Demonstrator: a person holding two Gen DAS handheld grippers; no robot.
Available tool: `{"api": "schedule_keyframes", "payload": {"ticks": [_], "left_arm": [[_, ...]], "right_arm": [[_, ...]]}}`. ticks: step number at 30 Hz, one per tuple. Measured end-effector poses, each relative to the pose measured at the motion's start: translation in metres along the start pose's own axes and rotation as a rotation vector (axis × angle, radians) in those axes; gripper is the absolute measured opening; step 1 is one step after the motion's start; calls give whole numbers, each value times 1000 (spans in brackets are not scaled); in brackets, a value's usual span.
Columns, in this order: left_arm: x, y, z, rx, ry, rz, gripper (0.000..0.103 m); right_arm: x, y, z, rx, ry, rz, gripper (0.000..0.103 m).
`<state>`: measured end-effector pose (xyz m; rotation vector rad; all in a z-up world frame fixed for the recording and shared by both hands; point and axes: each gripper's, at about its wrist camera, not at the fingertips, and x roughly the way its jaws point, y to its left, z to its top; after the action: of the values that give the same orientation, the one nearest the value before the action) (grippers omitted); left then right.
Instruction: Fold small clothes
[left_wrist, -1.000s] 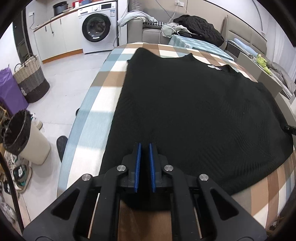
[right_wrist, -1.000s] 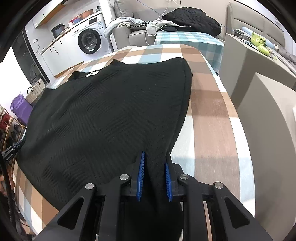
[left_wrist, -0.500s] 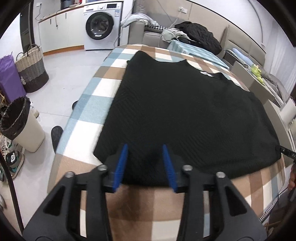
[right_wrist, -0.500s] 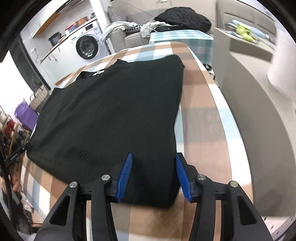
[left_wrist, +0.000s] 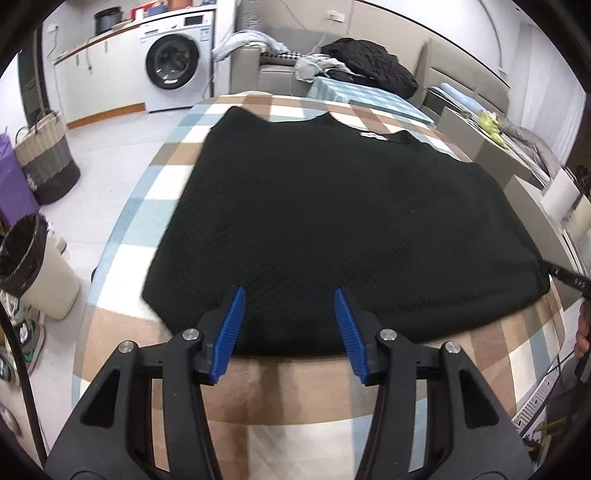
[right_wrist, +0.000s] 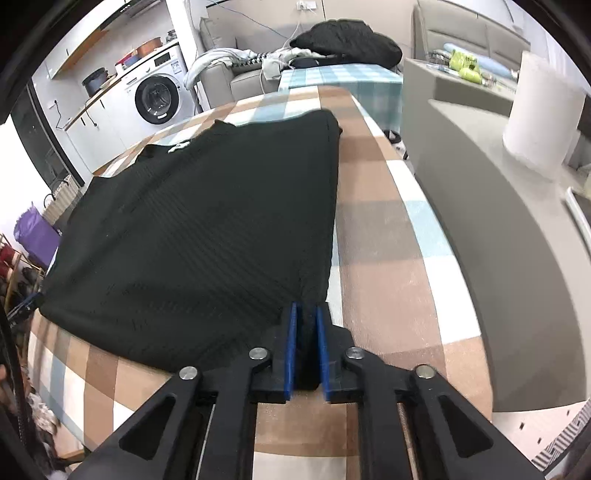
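Black knit garment (left_wrist: 343, 221) lies spread flat on the worktop (left_wrist: 306, 391), which carries a brown, white and pale-blue checked cover. The neckline with a small white label sits at the garment's far edge; the hem is the edge nearest both cameras.

Left tool (left_wrist: 290, 328): blue pads wide apart, nothing between them, positioned over the garment's near hem close to its left corner. Whether the pads touch the cloth cannot be told.

Right tool (right_wrist: 304, 350): blue pads drawn close together, clamped on the garment's near right corner; dark fabric fills the narrow gap between them.

Containers, all placed relative to the garment:
- Beige bin (left_wrist: 35, 269) with a black liner, on the floor to the left of the garment, beyond the worktop edge. Contents not visible.
- Woven basket (left_wrist: 46, 162) with grey bands, on the floor to the left and farther back. Contents cannot be seen.
- Purple bag (left_wrist: 13, 184), left of the garment, beside the basket.

Beyond the garment's far edge: a washing machine (left_wrist: 175, 61) with its door shut, and a sofa (left_wrist: 280, 70) with loose clothes piled on it, including a dark jacket (left_wrist: 373, 66).

Right of the garment, in the right wrist view: a grey counter (right_wrist: 491, 206) with a white paper roll (right_wrist: 541, 99) standing upright on it.
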<state>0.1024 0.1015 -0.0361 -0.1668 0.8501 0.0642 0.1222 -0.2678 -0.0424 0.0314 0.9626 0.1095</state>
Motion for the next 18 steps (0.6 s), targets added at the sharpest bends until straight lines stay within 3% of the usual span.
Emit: {"api": "schedule_keyframes", "payload": {"ticks": [1, 6, 8, 15, 18], "left_arm": [[1, -5, 2, 9, -2, -7, 48], [11, -42, 7, 75, 5, -85, 50], [19, -60, 5, 116, 19, -123, 51], [33, -103, -16, 249, 88, -156, 51], [28, -107, -25, 264, 78, -151, 54]], "right_arm": [[-4, 4, 1, -9, -11, 10, 38], [-16, 34, 11, -78, -58, 44, 45], [-9, 51, 13, -81, -53, 97, 56], [29, 123, 6, -211, 15, 177, 56], [39, 135, 2, -264, 15, 162, 65]]}}
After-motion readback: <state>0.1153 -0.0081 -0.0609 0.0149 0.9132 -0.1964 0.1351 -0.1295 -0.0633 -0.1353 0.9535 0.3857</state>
